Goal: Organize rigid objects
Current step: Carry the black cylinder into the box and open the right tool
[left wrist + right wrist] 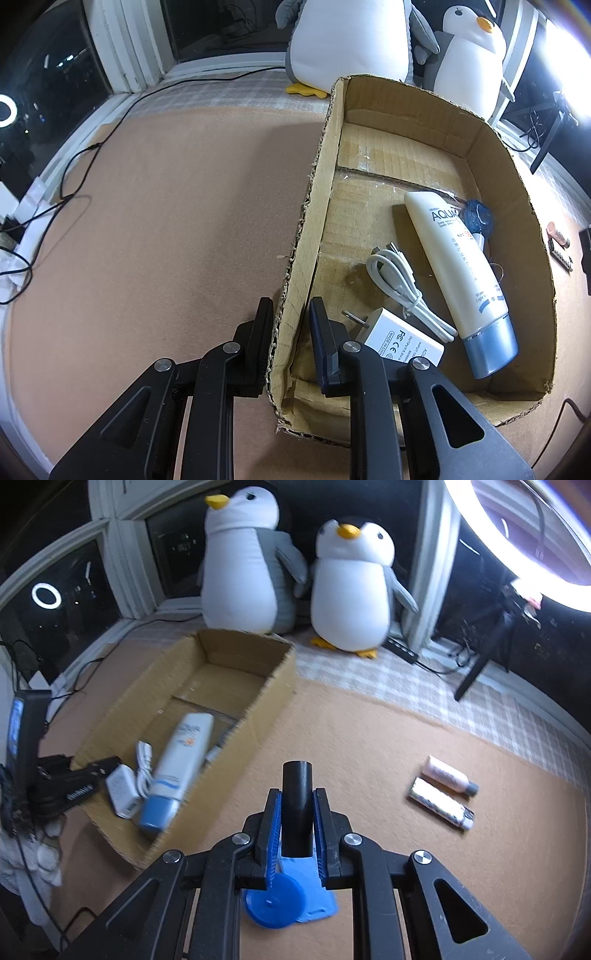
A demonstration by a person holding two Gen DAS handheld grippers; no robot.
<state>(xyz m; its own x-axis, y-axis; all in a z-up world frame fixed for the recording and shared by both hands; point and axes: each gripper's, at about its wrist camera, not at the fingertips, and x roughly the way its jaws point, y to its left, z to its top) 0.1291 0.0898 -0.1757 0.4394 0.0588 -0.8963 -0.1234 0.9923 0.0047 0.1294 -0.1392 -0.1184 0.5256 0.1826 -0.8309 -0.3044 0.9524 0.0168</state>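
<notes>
While my right claw (297, 812) is closed on the black cylinder (297, 794), holding it between the blue pads (275, 830) with its far end sticking out past the tips, the job as I judge it is to carry it over the near right wall of the cardboard box (258, 716) and lay it down inside. My left claw (288, 332) straddles the box's left wall close to the near left corner, one finger outside and one inside, closed partway onto the cardboard; whether it truly pinches I cannot tell, though it looks set to steady the box.

Inside, the lotion tube (458, 273) lies lengthwise along the right wall with its blue cap toward the near end, the coiled white cable (402, 288) just beside it, and the white charger (399, 341) at the near end by my left finger. The far half of the box floor is bare, so I would aim there, keep the cylinder level, clear the wall's rim before lowering, and let go only once it rests on the floor, since it will likely roll.

Two small tubes (443, 794) wait on the brown mat (369, 738) toward its right edge, and a blue piece (280, 897) lies under my right claw.
</notes>
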